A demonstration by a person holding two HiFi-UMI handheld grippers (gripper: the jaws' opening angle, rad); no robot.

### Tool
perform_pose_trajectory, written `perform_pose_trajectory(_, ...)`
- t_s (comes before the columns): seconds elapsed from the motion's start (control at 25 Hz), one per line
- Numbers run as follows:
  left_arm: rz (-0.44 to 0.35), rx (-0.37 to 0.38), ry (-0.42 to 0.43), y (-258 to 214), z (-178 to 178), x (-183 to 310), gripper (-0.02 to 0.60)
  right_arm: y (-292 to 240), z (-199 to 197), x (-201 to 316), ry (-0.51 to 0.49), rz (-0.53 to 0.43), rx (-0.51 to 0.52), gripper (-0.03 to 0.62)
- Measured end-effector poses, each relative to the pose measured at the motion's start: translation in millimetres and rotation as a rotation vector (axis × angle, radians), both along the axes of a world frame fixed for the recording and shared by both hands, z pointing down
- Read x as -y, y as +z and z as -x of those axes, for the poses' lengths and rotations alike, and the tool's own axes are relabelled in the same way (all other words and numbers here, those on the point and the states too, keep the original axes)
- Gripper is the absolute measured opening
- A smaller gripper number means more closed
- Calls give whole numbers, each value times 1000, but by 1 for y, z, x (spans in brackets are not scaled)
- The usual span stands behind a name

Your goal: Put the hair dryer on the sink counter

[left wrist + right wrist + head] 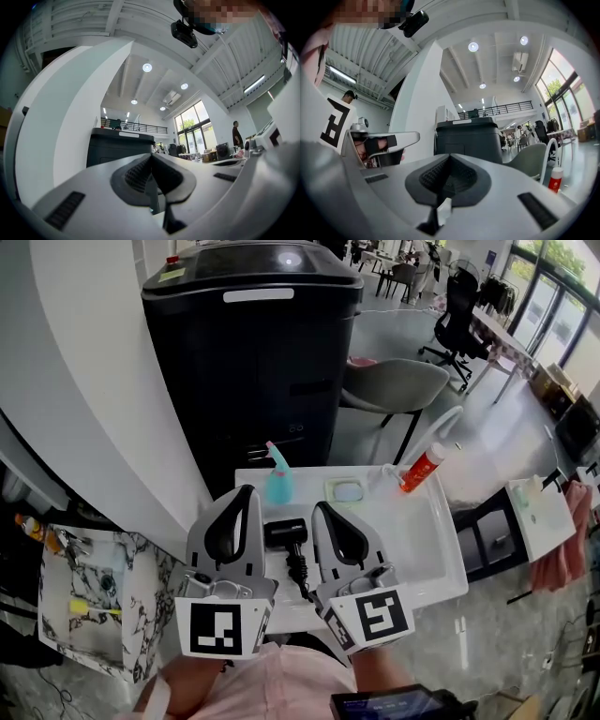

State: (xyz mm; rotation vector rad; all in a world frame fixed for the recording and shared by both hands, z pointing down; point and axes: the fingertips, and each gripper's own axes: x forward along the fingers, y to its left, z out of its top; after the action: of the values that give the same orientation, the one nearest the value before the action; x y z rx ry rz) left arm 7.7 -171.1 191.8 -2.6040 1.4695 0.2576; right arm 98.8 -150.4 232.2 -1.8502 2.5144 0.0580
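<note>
A black hair dryer [285,533] lies on the white sink counter [424,542], its cord [300,575] trailing toward me. It shows in the gap between my two grippers, which I hold raised and close to me, jaws pointing away. The left gripper [246,493] is shut with nothing in it, its pads meeting in the left gripper view [151,157]. The right gripper [321,509] is also shut and empty [450,157]. Neither touches the dryer, and neither gripper view shows it.
On the counter stand a teal spray bottle [277,480], a soap dish [346,489], a red bottle [422,468] and a white faucet [441,427]. A tall black machine [253,352] rises behind it, with a grey chair [392,385] to its right. A marbled shelf [89,601] stands at lower left.
</note>
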Motion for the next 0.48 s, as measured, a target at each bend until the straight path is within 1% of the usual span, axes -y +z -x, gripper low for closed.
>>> perform_pose_trajectory(0.16,15,-30,-3,0,-2,0,11,1,1,0,-7,3,1,-2)
perform_pose_trajectory(0.32,11,-17,-2,2,-3,0,11,3,0,2,-7,7,2,-2)
perform_pose_trajectory(0.48,41,-44,-4,3,-8,2,11,4,-3,3,-4,9,3,-2)
